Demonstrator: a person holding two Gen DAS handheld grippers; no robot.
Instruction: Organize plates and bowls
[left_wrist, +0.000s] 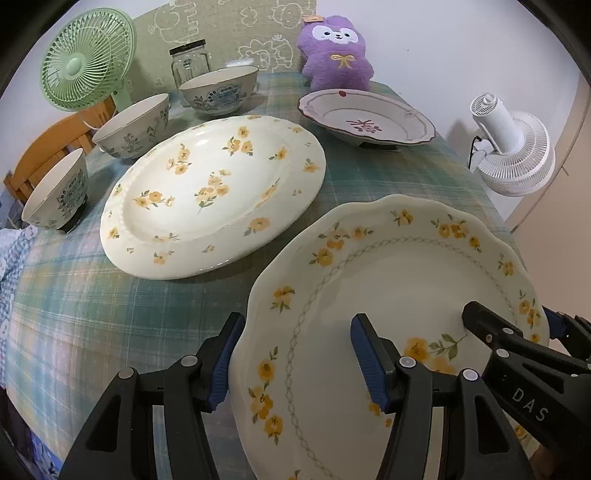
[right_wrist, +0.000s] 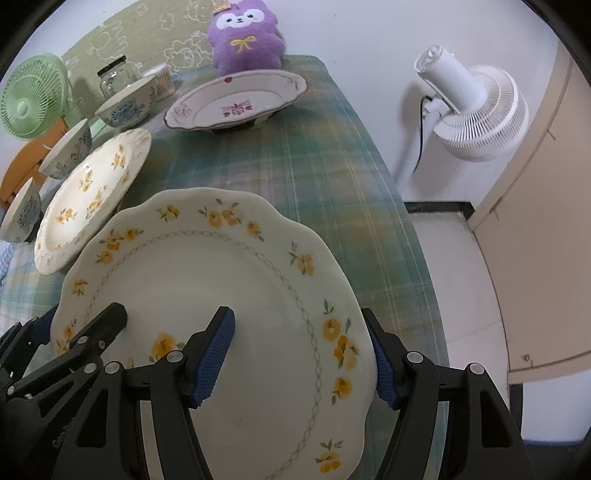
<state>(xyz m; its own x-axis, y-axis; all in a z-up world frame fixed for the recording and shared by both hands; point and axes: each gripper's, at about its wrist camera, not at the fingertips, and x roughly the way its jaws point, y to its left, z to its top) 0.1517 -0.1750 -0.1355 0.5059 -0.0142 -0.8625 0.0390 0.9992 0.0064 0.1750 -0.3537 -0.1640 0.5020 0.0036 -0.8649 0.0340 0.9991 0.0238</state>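
The scalloped plate (left_wrist: 399, 295) is sitting right under both grippers, and each one is straddling an edge of it. The left gripper (left_wrist: 299, 354) is spread wide, one blue finger outside the plate's left rim, the other over its well; it is gripping nothing. The right gripper (right_wrist: 304, 354) is doing the same on the opposite side, fingers parted around the right rim, one over the well, one outside the edge, not clamped.

Ahead and to the left of the left gripper, the big oval plate (left_wrist: 214, 192) is lying flat, near the scalloped plate; whether their rims touch I cannot tell. Beyond it three bowls are lining up along the far left: the nearest bowl (left_wrist: 57, 195), the middle bowl (left_wrist: 133, 127) and the far bowl (left_wrist: 219, 90). Straight ahead of the right gripper, across a stretch of bare checked tablecloth (right_wrist: 314, 177), the purple-trimmed dish (right_wrist: 236, 99) is resting in front of a purple plush toy (right_wrist: 243, 35).

To the right gripper's right the table edge is dropping off close by, with a white fan (right_wrist: 472, 107) standing past it.
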